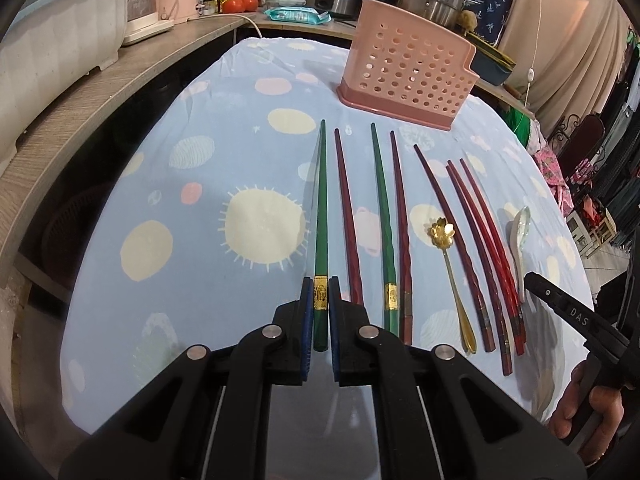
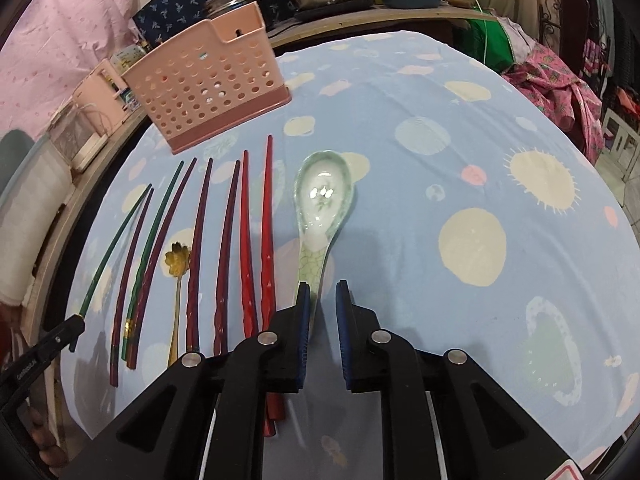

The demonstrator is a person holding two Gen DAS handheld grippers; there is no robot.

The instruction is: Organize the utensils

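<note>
Blue tablecloth (image 1: 200, 160): left gripper (image 1: 320, 292) clamps green chopstick (image 1: 321, 216); right gripper (image 2: 322, 300), slightly parted, straddles ceramic spoon (image 2: 320, 200) handle.

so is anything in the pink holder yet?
No: in the left wrist view the pink holder shows only empty holes, and the chopsticks and both spoons all lie on the tablecloth.
</note>
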